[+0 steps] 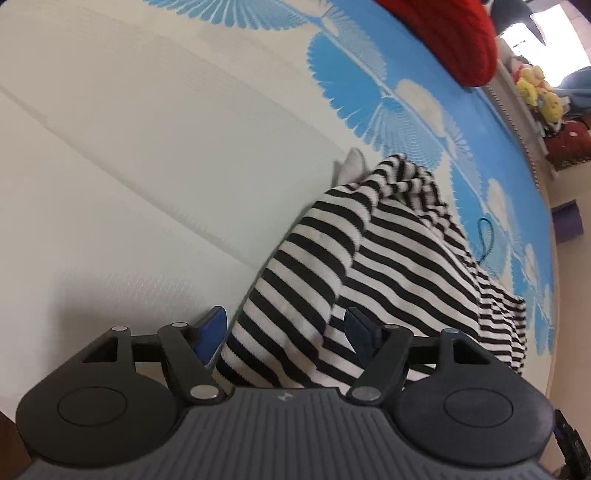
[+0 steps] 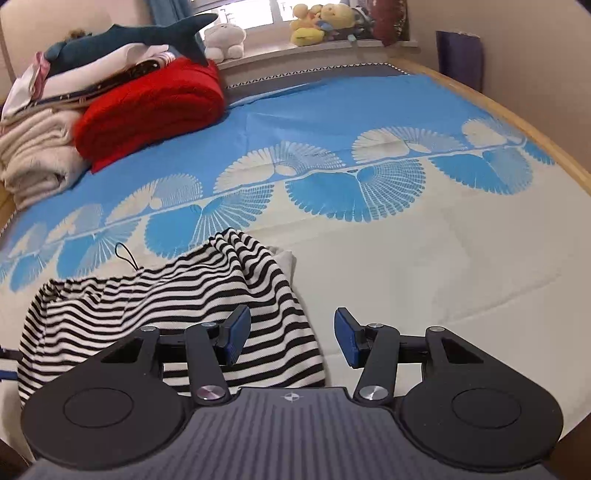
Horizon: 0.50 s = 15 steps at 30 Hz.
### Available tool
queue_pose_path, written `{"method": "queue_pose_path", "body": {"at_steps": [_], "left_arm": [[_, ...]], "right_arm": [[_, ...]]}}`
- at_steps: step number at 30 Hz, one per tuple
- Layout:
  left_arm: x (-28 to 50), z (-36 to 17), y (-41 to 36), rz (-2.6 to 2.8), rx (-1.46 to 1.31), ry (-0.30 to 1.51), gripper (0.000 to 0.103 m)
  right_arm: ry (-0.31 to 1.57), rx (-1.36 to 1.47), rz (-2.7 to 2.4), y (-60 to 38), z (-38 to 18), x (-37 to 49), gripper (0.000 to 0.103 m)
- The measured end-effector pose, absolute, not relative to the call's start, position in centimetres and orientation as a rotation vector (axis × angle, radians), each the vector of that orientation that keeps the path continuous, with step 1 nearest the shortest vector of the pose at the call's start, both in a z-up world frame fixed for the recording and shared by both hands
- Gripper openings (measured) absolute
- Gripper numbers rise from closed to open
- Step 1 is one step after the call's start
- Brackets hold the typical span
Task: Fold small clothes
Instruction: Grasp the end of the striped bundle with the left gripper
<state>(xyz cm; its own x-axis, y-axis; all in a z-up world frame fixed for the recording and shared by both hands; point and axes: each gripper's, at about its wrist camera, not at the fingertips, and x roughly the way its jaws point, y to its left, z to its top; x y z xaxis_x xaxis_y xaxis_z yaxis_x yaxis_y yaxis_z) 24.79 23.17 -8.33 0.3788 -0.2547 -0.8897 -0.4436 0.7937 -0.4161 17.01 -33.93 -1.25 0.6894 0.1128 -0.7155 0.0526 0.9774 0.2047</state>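
A black-and-white striped garment [image 1: 373, 258] lies bunched on the bed's blue-and-white cover [image 1: 147, 147]. My left gripper [image 1: 286, 338] stands open right over its near fold; the striped cloth runs between the blue pads [image 1: 212, 332] without being pinched. In the right wrist view the same striped garment [image 2: 177, 295] lies low and left, with a black cord loop at its far edge. My right gripper [image 2: 291, 338] is open above the garment's right edge, its left pad over the stripes and its right pad over the bare cover [image 2: 424, 258]. Nothing is held.
A folded red knit [image 2: 147, 110] and a pile of pale folded clothes [image 2: 37, 155] with a plush shark [image 2: 122, 40] on top sit at the bed's far left. Plush toys [image 2: 321, 22] line the window sill. A wooden bed edge [image 2: 535, 136] runs along the right.
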Motion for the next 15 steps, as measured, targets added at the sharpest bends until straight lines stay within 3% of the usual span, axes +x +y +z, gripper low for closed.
{"method": "queue_pose_path", "body": {"at_steps": [13,14,15], "left_arm": [[28.2,-10.5,19.9,0.004,-0.554,1.228,0.072],[28.3,-10.5,19.5,-0.014,-0.537,1.219,0.061],[28.3,-10.5,19.2,-0.035,-0.533,1.216,0.042]], "right_arm": [[0.808,0.185,0.008,-36.5,0.0,16.4,0.052],[0.807,0.183,0.007,-36.5,0.0,16.4,0.052],[0.807,0.181,0.007,-36.5,0.0,16.4,0.052]]}}
